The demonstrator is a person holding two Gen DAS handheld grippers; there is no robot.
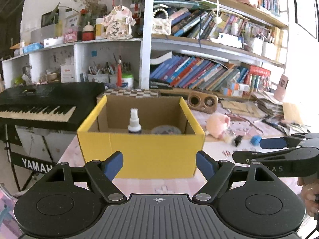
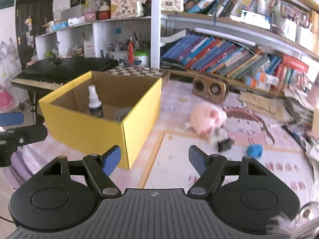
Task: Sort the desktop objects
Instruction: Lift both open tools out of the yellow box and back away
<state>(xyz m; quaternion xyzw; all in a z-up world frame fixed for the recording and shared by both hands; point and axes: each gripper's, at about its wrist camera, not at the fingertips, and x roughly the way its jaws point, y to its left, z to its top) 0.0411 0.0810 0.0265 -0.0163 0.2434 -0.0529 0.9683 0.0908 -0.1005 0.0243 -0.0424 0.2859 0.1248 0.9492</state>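
Note:
A yellow cardboard box (image 1: 139,151) (image 2: 83,127) stands open-topped on the desk. Inside it a small spray bottle (image 1: 134,121) (image 2: 94,102) stands upright beside a round lidded tin (image 1: 165,129) (image 2: 122,114). My left gripper (image 1: 159,164) is open and empty just in front of the box. My right gripper (image 2: 154,160) is open and empty to the right of the box, over the pink mat; it also shows from the side in the left wrist view, right gripper (image 1: 267,145). On the mat lie a pink plush toy (image 2: 207,120) (image 1: 218,125), a black binder clip (image 2: 225,144) (image 1: 237,140) and a blue lump (image 2: 254,150) (image 1: 255,140).
A black Yamaha keyboard (image 1: 39,107) stands left of the box. A wooden speaker (image 2: 209,90) and a checkered board (image 2: 137,72) sit behind. Bookshelves (image 2: 219,55) line the back; paper stacks (image 2: 299,107) crowd the right. A hand (image 1: 309,195) holds the right gripper.

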